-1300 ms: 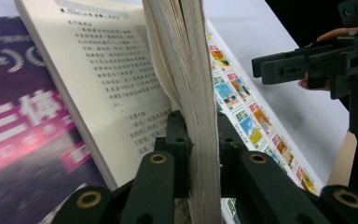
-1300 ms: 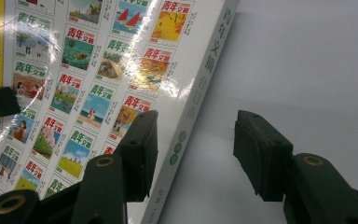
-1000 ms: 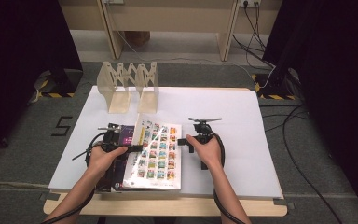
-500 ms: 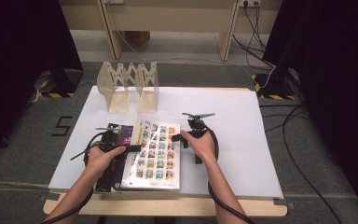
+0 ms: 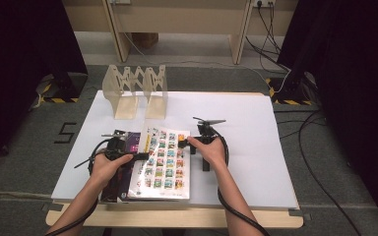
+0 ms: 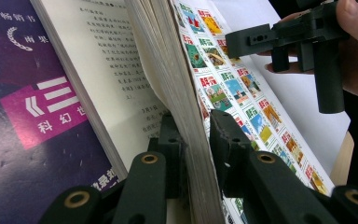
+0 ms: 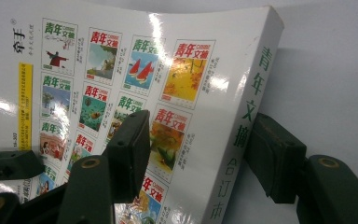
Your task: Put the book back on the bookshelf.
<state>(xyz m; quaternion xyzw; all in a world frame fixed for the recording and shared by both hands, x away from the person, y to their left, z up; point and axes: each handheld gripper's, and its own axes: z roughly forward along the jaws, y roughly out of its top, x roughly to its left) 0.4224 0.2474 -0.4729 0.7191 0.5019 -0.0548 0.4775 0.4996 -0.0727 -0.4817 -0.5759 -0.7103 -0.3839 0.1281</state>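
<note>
A thick book with a glossy cover of small coloured pictures lies on the white table top. Its left, open edge is raised. My left gripper comes in from the left. In the left gripper view it is shut on the stack of pages, and its jaws have just been opening a little with the pages still between them. My right gripper is at the far right corner of the book. In the right gripper view it stands open, one jaw over the cover and the other beside the spine.
A dark purple book cover lies at the left, beside and partly under the raised pages. A folding wooden rack stands at the back left of the table. The wooden front edge is close to the book. Cables trail on the floor at the right.
My right gripper has moved left to the book, and its jaws now straddle the spine edge. The left hand has stayed where it was on the pages.
</note>
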